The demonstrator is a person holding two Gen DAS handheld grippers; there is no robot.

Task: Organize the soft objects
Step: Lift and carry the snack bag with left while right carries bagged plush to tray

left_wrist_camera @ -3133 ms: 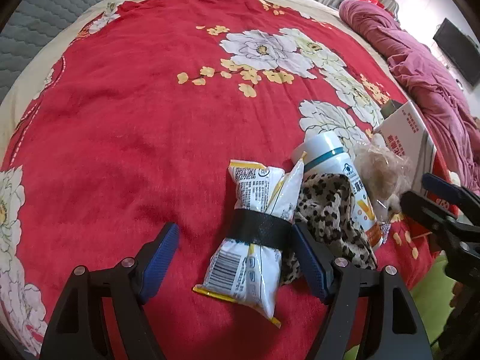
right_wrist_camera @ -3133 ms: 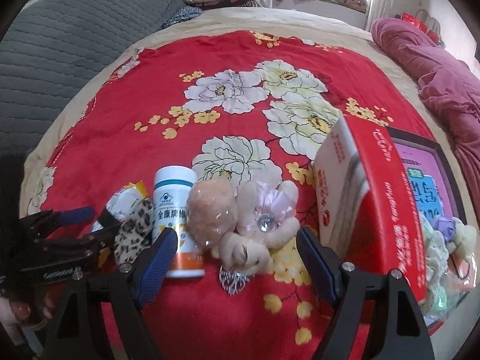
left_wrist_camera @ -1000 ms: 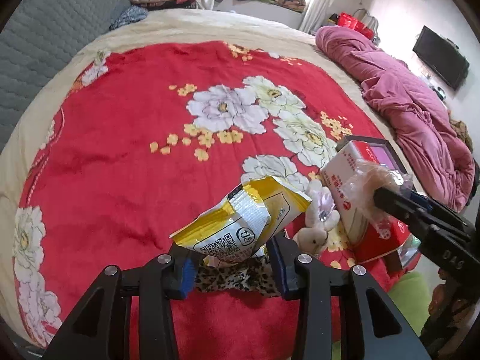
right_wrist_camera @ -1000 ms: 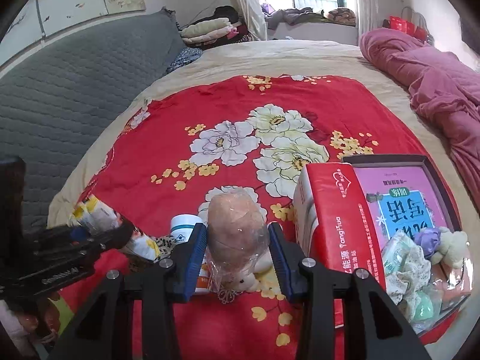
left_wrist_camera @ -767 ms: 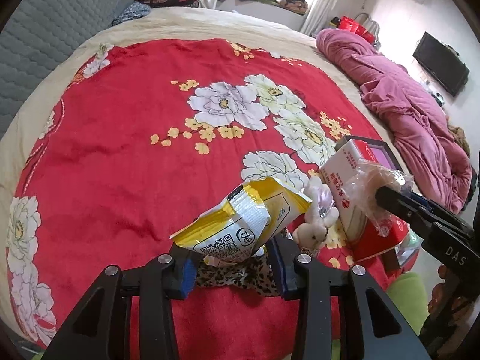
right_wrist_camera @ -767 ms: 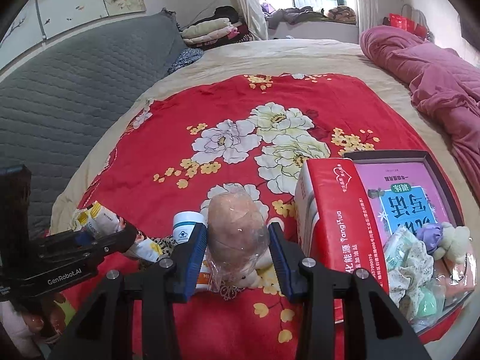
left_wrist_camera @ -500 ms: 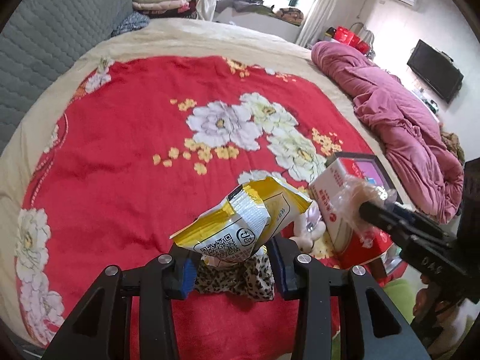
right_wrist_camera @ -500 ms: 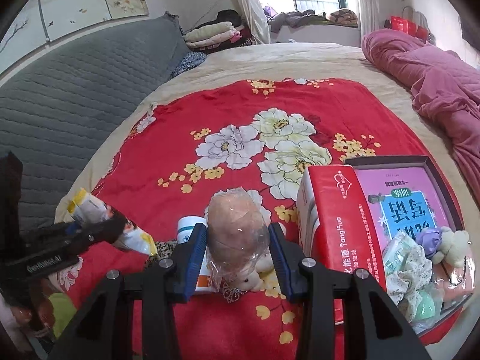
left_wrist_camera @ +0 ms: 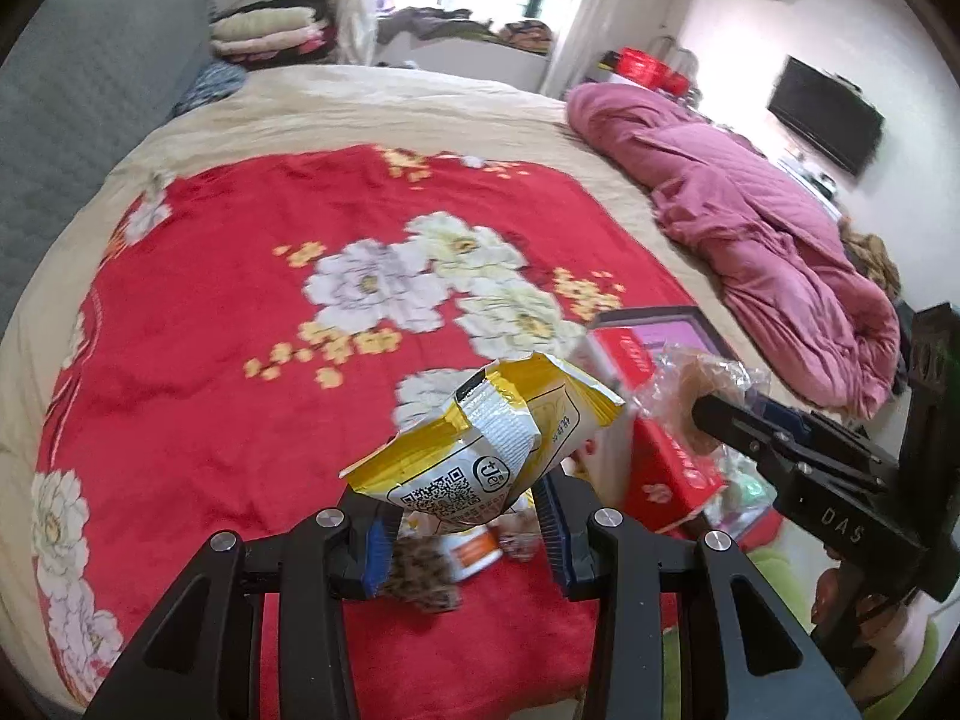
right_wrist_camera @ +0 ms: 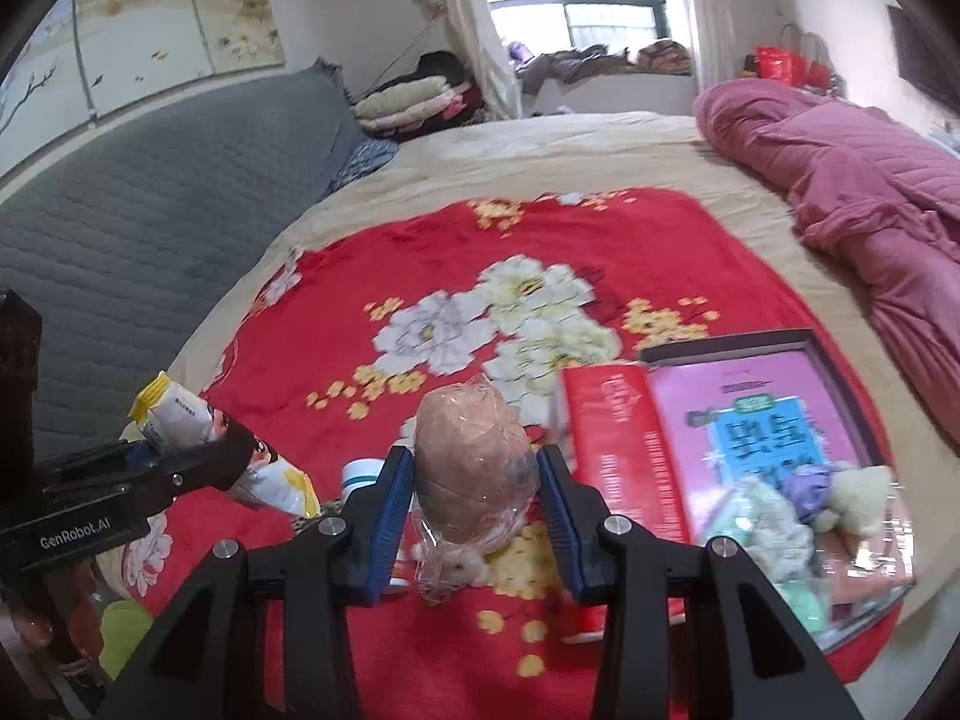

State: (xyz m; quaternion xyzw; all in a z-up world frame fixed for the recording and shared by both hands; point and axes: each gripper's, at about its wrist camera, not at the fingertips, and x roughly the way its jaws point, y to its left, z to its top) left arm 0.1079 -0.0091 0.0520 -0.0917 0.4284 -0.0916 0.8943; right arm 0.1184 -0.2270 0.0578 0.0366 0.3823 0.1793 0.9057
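Note:
My left gripper (left_wrist_camera: 462, 531) is shut on a yellow and white snack packet (left_wrist_camera: 480, 438) and holds it up above the red floral blanket (left_wrist_camera: 240, 324). It also shows at the left of the right wrist view (right_wrist_camera: 198, 450). My right gripper (right_wrist_camera: 474, 516) is shut on a tan plush toy in clear wrap (right_wrist_camera: 477, 468), also lifted off the blanket; it shows in the left wrist view (left_wrist_camera: 696, 384). A shallow box (right_wrist_camera: 834, 360) at the right holds several soft toys (right_wrist_camera: 780, 528).
A red carton (right_wrist_camera: 624, 462) stands against the shallow box. A white bottle (right_wrist_camera: 363, 474), a leopard-print cloth (left_wrist_camera: 420, 576) and a small plush (right_wrist_camera: 462, 570) lie on the blanket below the grippers. A pink quilt (right_wrist_camera: 870, 180) lies at the far right, a grey headboard (right_wrist_camera: 150, 192) at the left.
Both grippers have risen further above the bed with their loads still held. The view has tilted up and now takes in the window and walls.

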